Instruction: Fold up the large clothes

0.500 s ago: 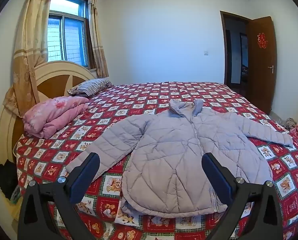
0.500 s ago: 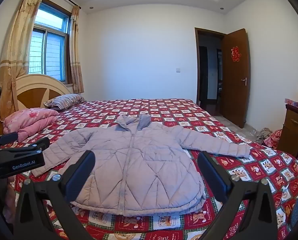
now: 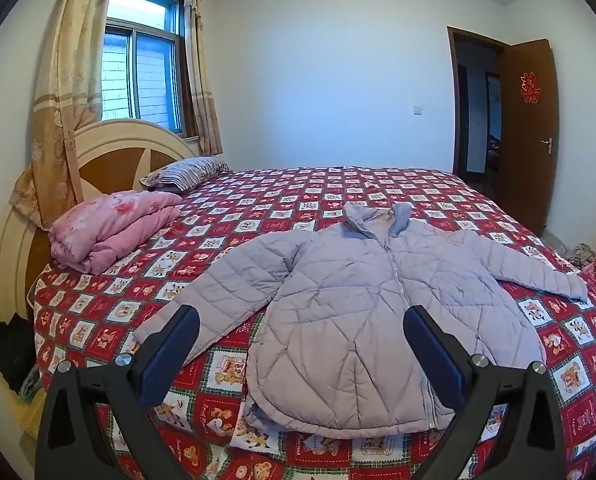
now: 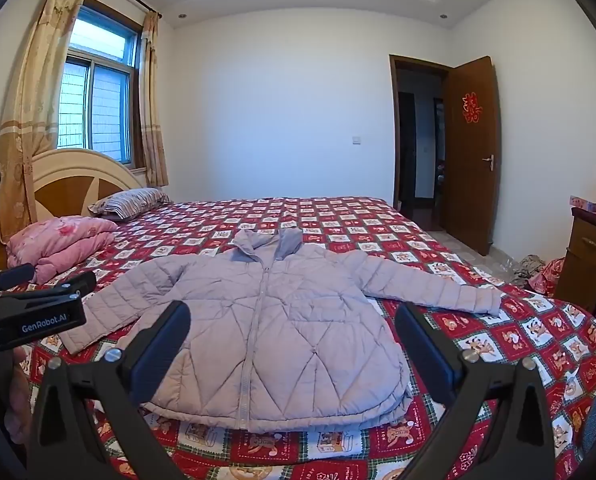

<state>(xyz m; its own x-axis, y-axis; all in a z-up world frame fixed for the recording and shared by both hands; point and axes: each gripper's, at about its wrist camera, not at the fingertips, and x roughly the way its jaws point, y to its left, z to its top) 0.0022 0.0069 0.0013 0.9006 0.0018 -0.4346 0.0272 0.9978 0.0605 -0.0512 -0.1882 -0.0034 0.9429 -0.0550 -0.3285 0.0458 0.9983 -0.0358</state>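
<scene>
A pale lilac quilted jacket lies flat, front up and zipped, on the bed, sleeves spread to both sides; it also shows in the right wrist view. My left gripper is open and empty, held above the bed's near edge in front of the jacket's hem and left sleeve. My right gripper is open and empty, held in front of the hem, apart from the cloth. The left gripper also shows at the left edge of the right wrist view.
The bed has a red checked cover. A folded pink quilt and a striped pillow lie by the headboard. An open brown door and a wooden cabinet stand at the right.
Both views sit slightly lower and nearer the jacket's hem. Both grippers stay open and empty.
</scene>
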